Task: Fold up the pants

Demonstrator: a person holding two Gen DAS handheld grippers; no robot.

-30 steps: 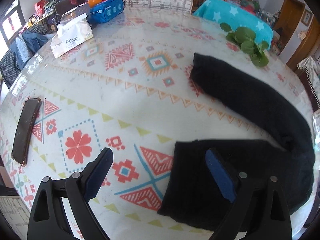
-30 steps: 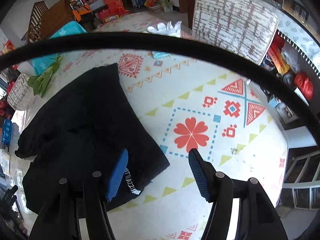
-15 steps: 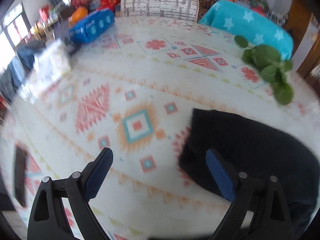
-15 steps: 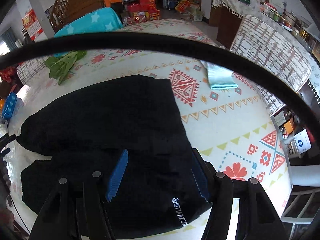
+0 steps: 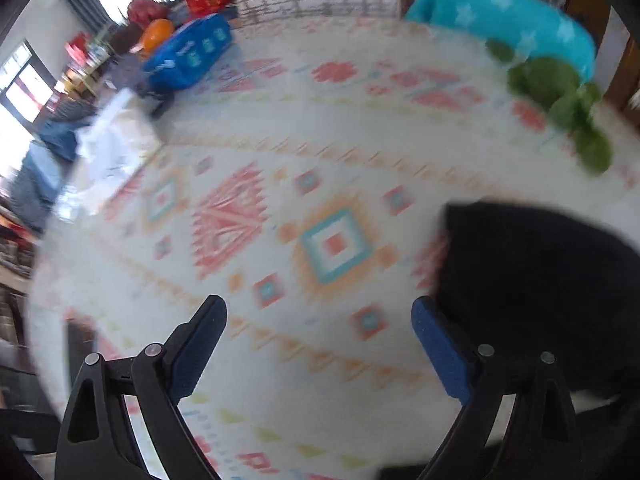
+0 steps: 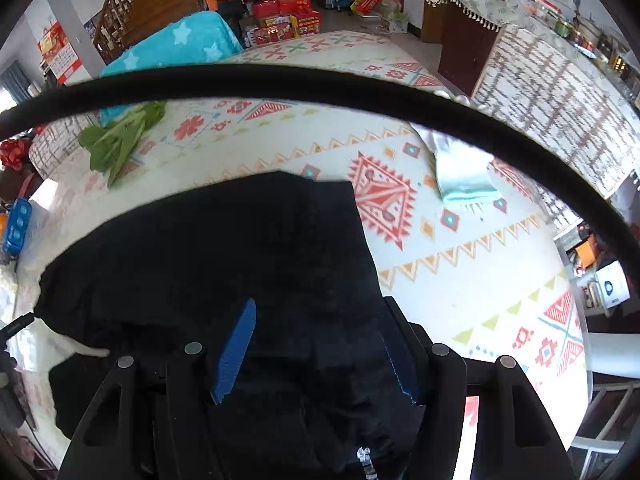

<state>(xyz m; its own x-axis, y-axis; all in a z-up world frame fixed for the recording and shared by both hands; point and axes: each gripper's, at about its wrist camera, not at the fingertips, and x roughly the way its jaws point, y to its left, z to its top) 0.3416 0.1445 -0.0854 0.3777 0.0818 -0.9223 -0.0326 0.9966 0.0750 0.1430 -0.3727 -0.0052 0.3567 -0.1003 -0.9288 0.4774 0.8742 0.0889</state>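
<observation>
Left tongs [image 5: 318,330]: spread wide, nothing between the blue pads, hanging over the patterned worktop [image 5: 320,184]; this view is motion-blurred
Right tongs [image 6: 316,350]: parted, blue pads either side of the black cloth beneath; whether they grip it, cannot tell
Black pants [image 6: 224,256]: spread on the worktop in front of the right tongs, filling the lower left of that view; in the left wrist view one dark end lies just right of the right-hand pad [image 5: 436,344]
Writing: small white lettering on the pants [image 6: 363,455] at the bottom edge, too small to read
Leafy greens [image 6: 116,142]: on the worktop beyond the pants, apart from them
Pale green folded cloth [image 6: 464,178]: right of the pants, apart
Blue packet [image 5: 188,56]: far left corner, print blurred
Turquoise star-print cover [image 6: 172,46]: beyond the far edge
</observation>
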